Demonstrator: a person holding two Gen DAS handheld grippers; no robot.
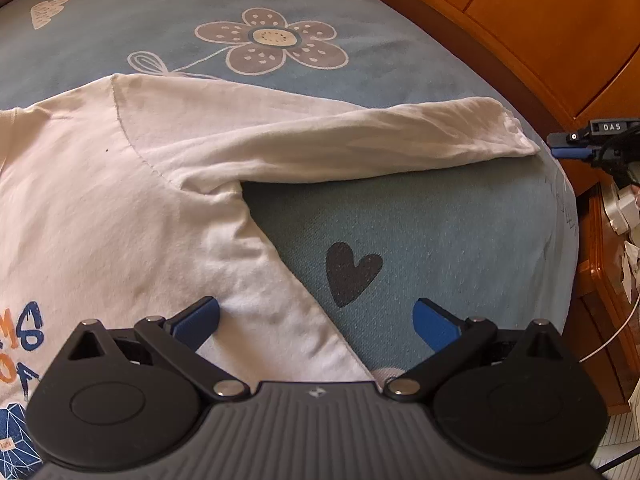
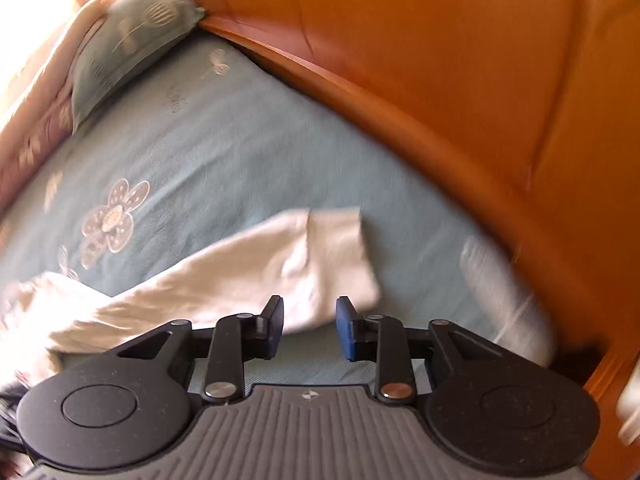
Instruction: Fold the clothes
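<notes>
While the bed [image 1: 420,216] fills most of both views, its far end is cut off by the picture edges, and the right wrist view is blurred, so fine details there are hard to read. One blue-green sheet with printed flowers and one dark heart [image 1: 352,276] covers the bed. Beyond the bed stands one orange wooden headboard [image 2: 440,80], seen only in part. One pillow [image 2: 124,52] lies on the bed against the headboard, soft and unclear in the blur.

One white shirt [image 1: 100,200] lies flat on the bed. Its left part runs out of the left wrist view, so only a piece of the blue and orange print is visible and the letters cannot be read fully. One long sleeve [image 1: 340,140] stretches across the bed toward the side edge of the bed, with its cuff close to that edge. The second sleeve is not visible.

Beside the bed, a wooden cabinet holds some cables and white objects, too small to identify.

Two grippers are present. The left gripper [image 1: 316,320] hangs over the bed with its jaws spread wide; the shirt's side edge passes below them, and the pads press on nothing. The right gripper [image 2: 310,324] is above the bed near the sleeve's cuff [image 2: 340,252]; its jaws stand partly apart, with no cloth pinched between the blue pads [image 2: 345,328]. The right gripper also appears small at the bed's side edge in the left wrist view.
</notes>
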